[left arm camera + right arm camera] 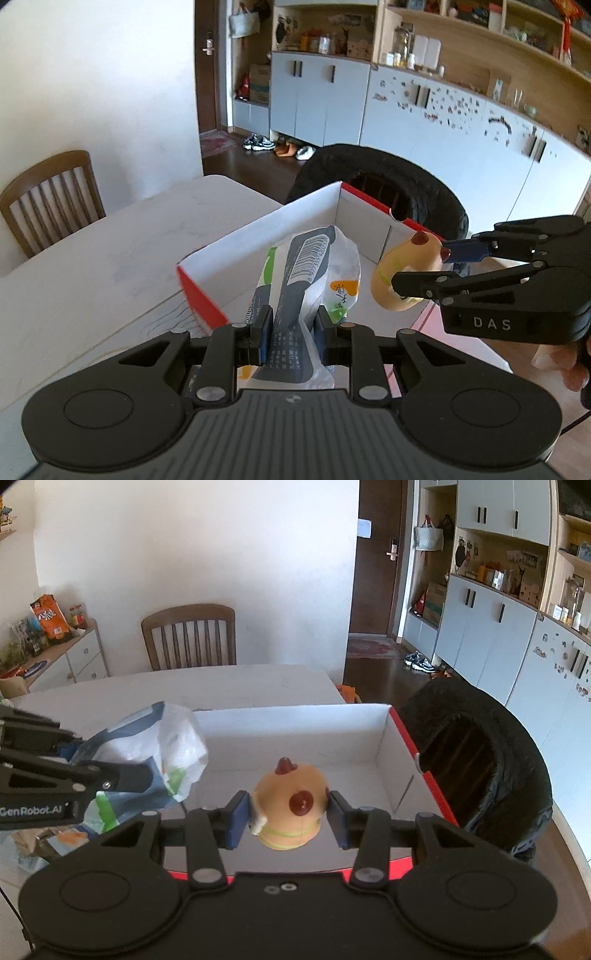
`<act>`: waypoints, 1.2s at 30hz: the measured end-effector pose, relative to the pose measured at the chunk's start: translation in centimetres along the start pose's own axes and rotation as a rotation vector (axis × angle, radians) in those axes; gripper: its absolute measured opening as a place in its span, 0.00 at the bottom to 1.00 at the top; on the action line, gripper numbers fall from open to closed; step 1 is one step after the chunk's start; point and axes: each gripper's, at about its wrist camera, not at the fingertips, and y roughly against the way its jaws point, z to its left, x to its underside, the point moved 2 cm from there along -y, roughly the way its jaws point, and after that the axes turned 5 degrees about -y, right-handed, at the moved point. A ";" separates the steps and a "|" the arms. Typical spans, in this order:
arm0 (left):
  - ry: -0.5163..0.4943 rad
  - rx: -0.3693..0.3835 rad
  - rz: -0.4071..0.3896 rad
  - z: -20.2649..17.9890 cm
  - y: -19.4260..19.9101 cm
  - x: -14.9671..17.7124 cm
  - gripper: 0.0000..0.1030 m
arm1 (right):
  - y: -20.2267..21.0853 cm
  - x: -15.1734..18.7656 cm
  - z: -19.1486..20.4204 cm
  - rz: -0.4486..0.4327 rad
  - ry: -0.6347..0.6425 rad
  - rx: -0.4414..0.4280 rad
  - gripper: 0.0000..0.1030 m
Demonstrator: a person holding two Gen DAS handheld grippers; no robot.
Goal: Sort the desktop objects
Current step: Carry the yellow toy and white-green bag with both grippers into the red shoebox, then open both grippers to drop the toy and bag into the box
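Chick toy (290, 806) is clamped between the right gripper (290, 818) fingers right over the open red box (384, 746) just below it, left gripper (291, 330) pinching the snack bag (306, 273) alongside, so both just drop.

snack bag (310, 280) left of chick toy (406, 273), both above box (258, 236)
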 end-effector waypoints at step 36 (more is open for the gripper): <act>-0.060 0.081 0.256 -1.6 -12.8 -0.5 0.21 | -11.9 2.2 -4.7 0.270 0.066 -0.026 0.43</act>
